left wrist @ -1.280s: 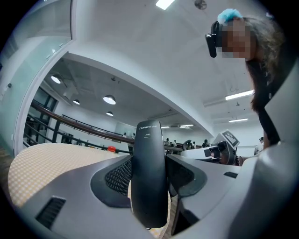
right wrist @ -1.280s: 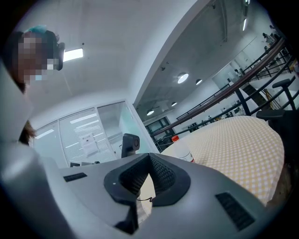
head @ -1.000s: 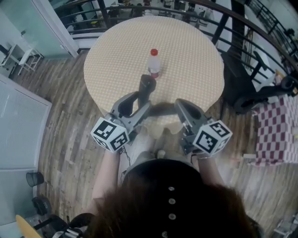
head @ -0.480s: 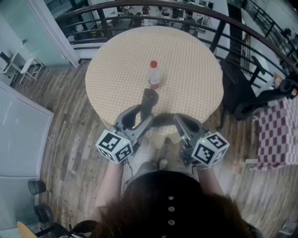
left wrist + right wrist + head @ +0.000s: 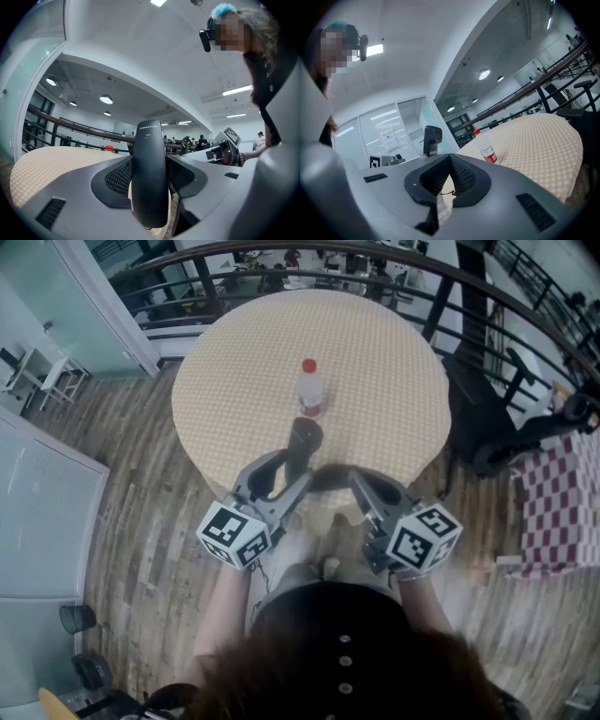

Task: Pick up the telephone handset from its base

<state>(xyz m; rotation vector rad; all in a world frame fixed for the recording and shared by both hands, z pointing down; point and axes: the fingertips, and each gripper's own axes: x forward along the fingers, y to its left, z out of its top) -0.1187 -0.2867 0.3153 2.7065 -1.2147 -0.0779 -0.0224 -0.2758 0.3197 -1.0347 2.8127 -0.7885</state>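
Over the table's (image 5: 234, 352) near edge, head view: my left gripper (image 5: 286, 474) clasps the handset (image 5: 302, 444) upright, with a bottle (image 5: 309, 390) beyond. Left gripper view: both pads (image 5: 118, 177) clamp its middle. It looks rigid, light and smooth, likely slippery, so mid-body suits. Right gripper view: my right gripper (image 5: 450, 176) is closed and empty.

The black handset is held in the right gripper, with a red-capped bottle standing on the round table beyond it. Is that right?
Wrong gripper: the left gripper view shows the black handset held in the left gripper. The red-capped bottle does stand on the round table beyond it.
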